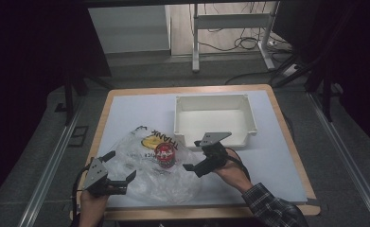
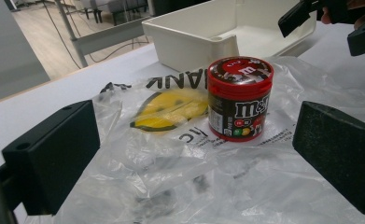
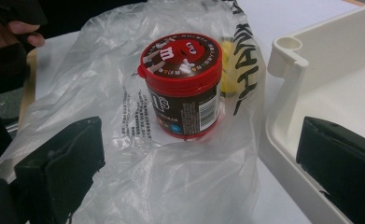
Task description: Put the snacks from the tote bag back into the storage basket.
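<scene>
Your left gripper (image 1: 121,177) and right gripper (image 1: 195,156) both stand with jaws wide and holding nothing, one on each side of the red-lidded candy jar (image 1: 165,156), which stands upright on the crumpled clear plastic bag (image 1: 140,182) just beside the white bin (image 1: 215,119)

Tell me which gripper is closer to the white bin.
The right gripper, just in front of the white bin; the left gripper is across the plastic bag.

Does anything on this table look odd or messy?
Nothing is spilled or broken. The one oddity: the candy jar stands upright on top of the crumpled plastic bag rather than inside it, beside the white bin.
</scene>
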Demonstrator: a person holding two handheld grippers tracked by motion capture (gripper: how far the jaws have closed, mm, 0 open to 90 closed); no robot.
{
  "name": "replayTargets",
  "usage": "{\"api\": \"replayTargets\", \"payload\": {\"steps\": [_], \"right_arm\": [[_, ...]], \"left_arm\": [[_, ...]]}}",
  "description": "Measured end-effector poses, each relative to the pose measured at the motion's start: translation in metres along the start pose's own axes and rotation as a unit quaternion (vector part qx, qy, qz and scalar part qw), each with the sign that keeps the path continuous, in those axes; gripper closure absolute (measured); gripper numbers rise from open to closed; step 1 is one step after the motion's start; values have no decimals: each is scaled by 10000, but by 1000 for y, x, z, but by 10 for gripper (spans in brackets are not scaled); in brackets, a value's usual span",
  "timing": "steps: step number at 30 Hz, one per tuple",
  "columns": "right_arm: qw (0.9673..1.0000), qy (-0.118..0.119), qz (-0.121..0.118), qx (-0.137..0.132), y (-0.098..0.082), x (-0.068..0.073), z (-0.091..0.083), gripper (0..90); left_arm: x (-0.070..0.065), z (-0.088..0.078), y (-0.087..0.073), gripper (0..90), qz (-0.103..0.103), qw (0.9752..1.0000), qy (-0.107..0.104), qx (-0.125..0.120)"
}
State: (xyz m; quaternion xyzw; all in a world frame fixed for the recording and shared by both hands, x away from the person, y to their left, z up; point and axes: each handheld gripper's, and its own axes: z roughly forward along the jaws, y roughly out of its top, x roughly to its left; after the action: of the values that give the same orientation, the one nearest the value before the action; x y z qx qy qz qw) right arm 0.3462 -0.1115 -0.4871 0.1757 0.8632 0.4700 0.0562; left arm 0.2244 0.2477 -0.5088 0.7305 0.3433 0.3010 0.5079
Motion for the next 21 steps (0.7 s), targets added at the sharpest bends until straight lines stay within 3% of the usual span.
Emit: {"api": "replayTargets", "payload": {"steps": [21], "right_arm": [[9990,194,-100,380,12,6,25,12]], "left_arm": [[0,0,0,5,17,10000,11,11]]}}
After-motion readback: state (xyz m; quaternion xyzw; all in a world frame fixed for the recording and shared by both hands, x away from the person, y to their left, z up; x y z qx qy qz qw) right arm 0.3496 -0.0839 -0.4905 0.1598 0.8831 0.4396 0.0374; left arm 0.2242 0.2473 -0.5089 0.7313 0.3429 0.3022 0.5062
